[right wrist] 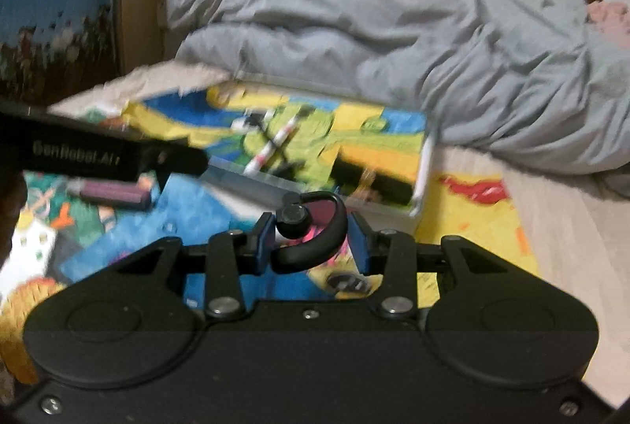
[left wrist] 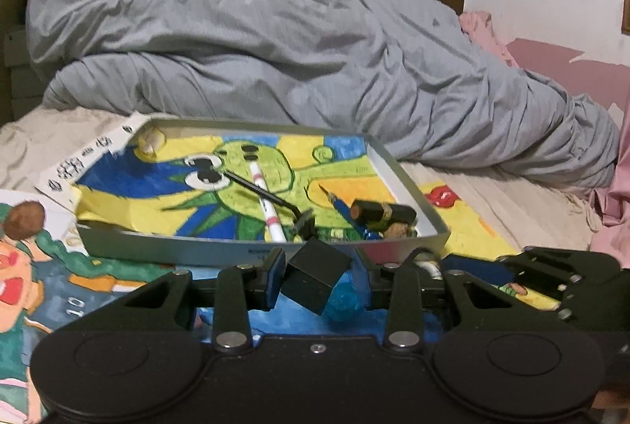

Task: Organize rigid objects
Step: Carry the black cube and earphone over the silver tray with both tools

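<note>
The left gripper (left wrist: pixel 321 278) clamps a tilted black cube (left wrist: pixel 317 276), and the right gripper (right wrist: pixel 311 243) pinches a black ear-hook earpiece (right wrist: pixel 311 235) whose hook arches up toward 1 o'clock. At 12 o'clock beyond both sits a shallow grey tray (left wrist: pixel 165 247). It holds a white pen with pink bands (left wrist: pixel 267 203) lying from 11 to 5 o'clock, a blue fountain pen (left wrist: pixel 350 213) with its nib toward 10 o'clock, and a black-and-gold tube (left wrist: pixel 384 213).
</note>
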Demonstrator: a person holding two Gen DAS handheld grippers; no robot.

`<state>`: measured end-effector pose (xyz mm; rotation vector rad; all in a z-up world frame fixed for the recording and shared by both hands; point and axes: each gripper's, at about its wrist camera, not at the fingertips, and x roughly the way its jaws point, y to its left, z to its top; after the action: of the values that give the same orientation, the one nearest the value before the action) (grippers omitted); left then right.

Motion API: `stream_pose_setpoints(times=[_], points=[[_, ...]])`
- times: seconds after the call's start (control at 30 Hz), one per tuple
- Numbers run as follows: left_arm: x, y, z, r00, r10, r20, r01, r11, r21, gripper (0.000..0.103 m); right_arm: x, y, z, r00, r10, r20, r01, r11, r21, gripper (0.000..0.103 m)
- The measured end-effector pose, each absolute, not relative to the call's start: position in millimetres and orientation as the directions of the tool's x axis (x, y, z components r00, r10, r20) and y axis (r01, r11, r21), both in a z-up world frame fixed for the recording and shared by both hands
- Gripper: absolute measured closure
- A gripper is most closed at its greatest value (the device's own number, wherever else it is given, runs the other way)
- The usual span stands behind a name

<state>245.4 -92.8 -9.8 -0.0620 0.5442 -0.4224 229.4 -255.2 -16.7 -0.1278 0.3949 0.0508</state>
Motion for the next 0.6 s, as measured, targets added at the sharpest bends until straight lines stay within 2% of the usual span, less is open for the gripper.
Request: stream_pose_setpoints(times=[0.13, 0.23, 0.6], points=[[239.5, -94.0, -0.8, 0.809, -0.382, -0.446, 0.347, 0.924, -0.162, 0.064, 222.3, -265.2, 3.5, 0.96, 0.01, -0.28, -0.036, 0.996, -0.086, 0.072], [241.9, -97.5, 4.2, 0.832, -0.364, -0.419, 0.325, 0.932, -0.162, 0.064, 223.9, -270.8, 10.0, 0.972, -0.004, -0.235, -0.014, 0.997, -0.076, 0.072], [293.9, -109.1, 6.6, 0.866, -0.346, -0.36, 0.307, 0.938, -0.164, 0.064, 274.2, -280.2, -3.6, 0.975, -0.018, -0.22, 0.008, 0.999, -0.046, 0.072]])
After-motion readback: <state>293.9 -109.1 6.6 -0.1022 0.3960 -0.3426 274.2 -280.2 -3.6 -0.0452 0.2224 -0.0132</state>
